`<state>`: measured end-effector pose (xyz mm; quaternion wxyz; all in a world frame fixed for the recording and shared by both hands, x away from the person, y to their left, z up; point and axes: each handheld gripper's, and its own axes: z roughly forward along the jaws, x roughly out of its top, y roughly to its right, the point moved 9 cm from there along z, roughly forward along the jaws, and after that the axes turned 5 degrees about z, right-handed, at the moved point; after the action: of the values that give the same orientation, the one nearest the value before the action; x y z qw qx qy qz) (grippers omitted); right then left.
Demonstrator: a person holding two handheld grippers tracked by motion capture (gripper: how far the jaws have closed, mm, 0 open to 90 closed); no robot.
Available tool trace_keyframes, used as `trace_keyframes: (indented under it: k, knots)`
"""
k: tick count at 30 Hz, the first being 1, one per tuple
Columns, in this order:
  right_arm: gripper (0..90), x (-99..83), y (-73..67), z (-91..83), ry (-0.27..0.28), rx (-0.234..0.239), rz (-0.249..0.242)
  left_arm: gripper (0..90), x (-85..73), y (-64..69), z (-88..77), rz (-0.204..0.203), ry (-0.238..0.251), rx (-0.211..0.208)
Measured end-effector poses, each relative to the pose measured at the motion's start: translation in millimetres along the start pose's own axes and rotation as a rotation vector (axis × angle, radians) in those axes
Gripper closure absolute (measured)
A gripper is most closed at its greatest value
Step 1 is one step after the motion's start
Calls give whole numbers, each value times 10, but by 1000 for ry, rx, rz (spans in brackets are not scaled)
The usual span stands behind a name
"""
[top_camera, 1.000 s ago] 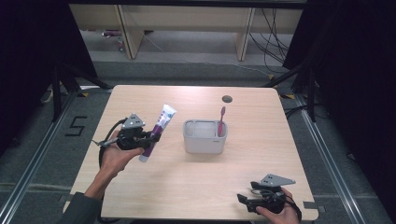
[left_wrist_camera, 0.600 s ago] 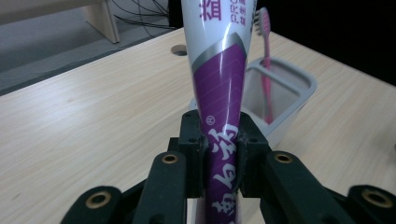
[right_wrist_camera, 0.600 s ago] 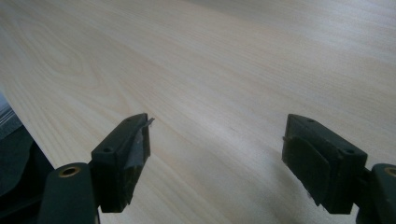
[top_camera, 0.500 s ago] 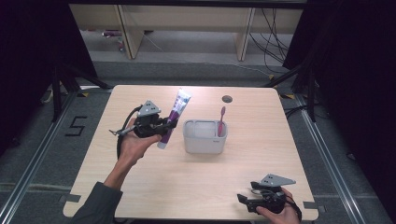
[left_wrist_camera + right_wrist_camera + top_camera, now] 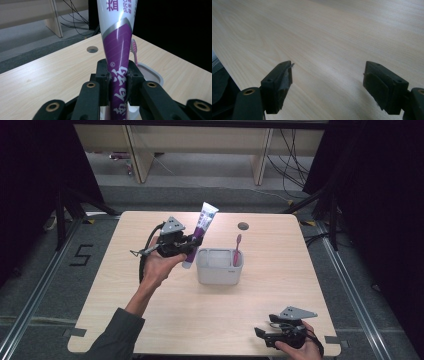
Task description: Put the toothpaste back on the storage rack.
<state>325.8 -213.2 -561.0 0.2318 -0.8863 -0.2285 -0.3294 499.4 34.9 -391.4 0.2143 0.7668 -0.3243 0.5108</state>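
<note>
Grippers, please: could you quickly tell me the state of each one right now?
Left gripper: closed on the toothpaste tube.
Right gripper: open, holding nothing.

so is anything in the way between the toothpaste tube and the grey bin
Nothing visible blocks it. The left gripper holds the toothpaste tube just beside the grey bin, whose open left part is free; the pink toothbrush stands at its right side.

Left gripper [image 5: 194, 242] is raised over the table on an outstretched forearm, jaws clamped tight. Right gripper [image 5: 261, 336] sits low near the front edge, jaws wide apart.
</note>
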Motion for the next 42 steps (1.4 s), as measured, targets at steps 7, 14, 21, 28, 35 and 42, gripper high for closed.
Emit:
trace_keyframes:
  k: [7,14,21,28,35,42]
  knots:
    - [240,10,20,0,12,-6,-11,757,75,49,126,-15,13,-6]
    - [239,8,30,-7,6,-7,-17,757,176,119,239,-20,62,-17]
    - [240,7,27,-7,6,-5,-19,757,233,183,351,-23,106,-23]
    - [239,13,37,-18,11,-14,-22,757,274,221,463,-33,151,-26]
    - [240,13,36,-18,11,-9,-24,757,240,254,590,-45,162,-29]
    - [239,5,26,-20,5,-3,-11,756,187,282,698,-41,159,-30]
